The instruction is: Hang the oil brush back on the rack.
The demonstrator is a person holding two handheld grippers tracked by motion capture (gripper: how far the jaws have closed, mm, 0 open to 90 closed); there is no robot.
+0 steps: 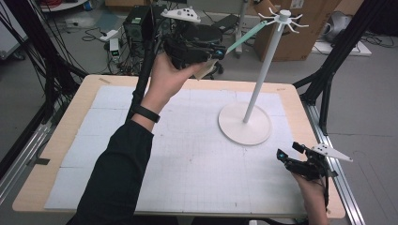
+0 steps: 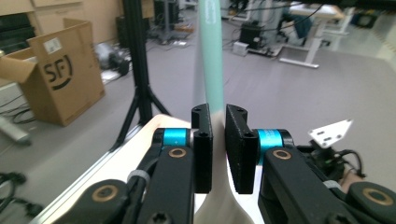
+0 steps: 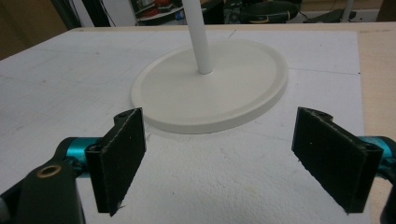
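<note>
Partly hidden, the mint-green strip's (image 2: 211, 51) lower end disappears between the pads of the left hand-held gripper (image 2: 218, 140), which is clamped on it; its top is cut off at the frame edge. Upper centre in the high view, this flat, smooth strip (image 1: 245, 36) slants toward the white hook stand (image 1: 263, 75). Lower right, the right hand-held gripper (image 3: 219, 158) is wide open, empty, above the gridded surface (image 1: 187, 154).

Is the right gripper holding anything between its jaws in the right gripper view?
No: the right gripper has its jaws wide apart, with bare table and the stand base beyond.
</note>
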